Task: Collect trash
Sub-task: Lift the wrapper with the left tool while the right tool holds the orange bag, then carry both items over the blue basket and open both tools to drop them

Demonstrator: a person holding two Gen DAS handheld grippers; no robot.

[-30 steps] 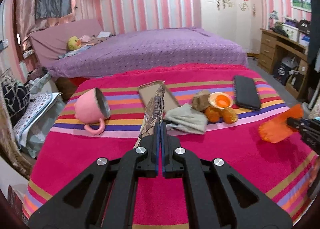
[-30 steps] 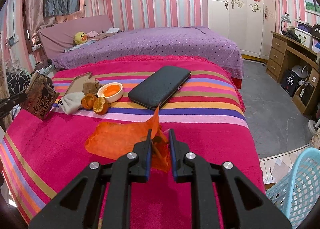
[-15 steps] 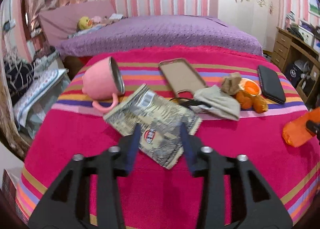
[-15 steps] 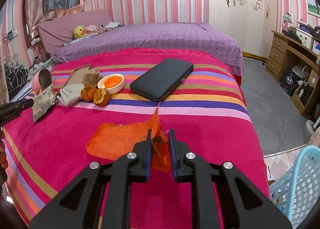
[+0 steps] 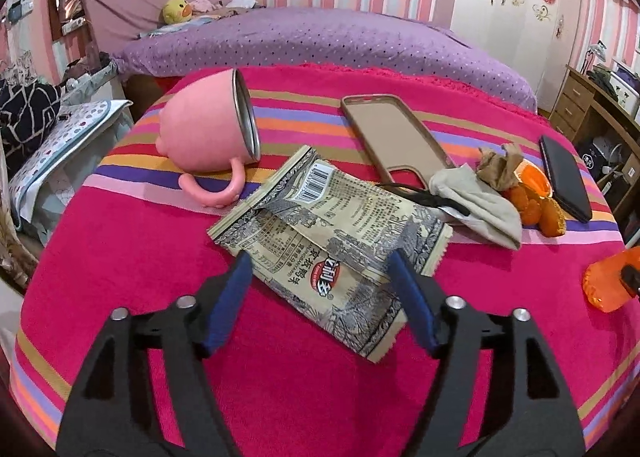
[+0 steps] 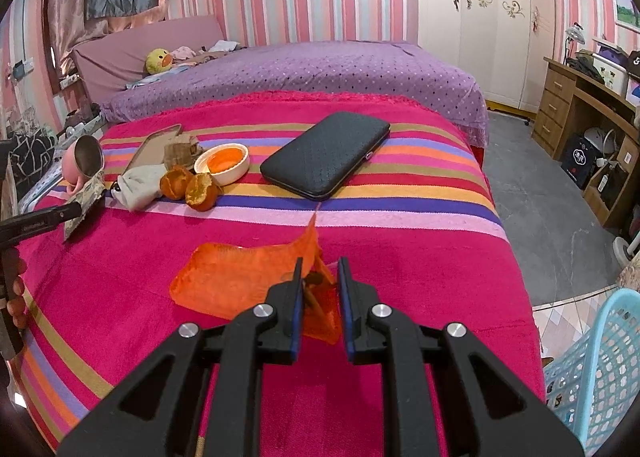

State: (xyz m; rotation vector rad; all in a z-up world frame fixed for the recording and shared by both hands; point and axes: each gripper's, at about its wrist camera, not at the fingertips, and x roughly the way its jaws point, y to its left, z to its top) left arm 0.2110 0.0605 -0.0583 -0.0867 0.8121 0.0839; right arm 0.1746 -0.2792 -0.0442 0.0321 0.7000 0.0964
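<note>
The left gripper point(image 5: 320, 273) has just been opening its fingers, which now stand wide with nothing pressed between them; the snack wrapper point(image 5: 332, 241) lies flat on the striped bed cover point(image 5: 120, 257) between and just beyond the tips. In the right wrist view only a thin edge of that wrapper point(image 6: 86, 201) shows, at the left finger's tip, and part of a hand point(image 6: 14, 289) is cut off at the left border.

The right gripper point(image 6: 319, 277) has its fingers narrow, clamped on an orange mesh bag point(image 6: 240, 281); what lies inside the mesh at the grip is dark and hard to make out.

The wrapper is a crumpled, beige, torn-open pouch with grey-black printed scenery, a barcode near its top edge, fine-print panels too small to read, and a round red logo with Chinese characters beside it.

Behind it a pink mug point(image 5: 208, 137) lies on its side, touching the wrapper's corner. Farther right sit a brown phone case point(image 5: 392, 137), a grey cloth point(image 5: 480, 205), crumpled brown paper point(image 5: 498, 169), orange peels point(image 5: 540, 209) and a black wallet point(image 5: 564, 181). A blue basket point(image 6: 600, 369) is cut off at the right view's lower right corner.
</note>
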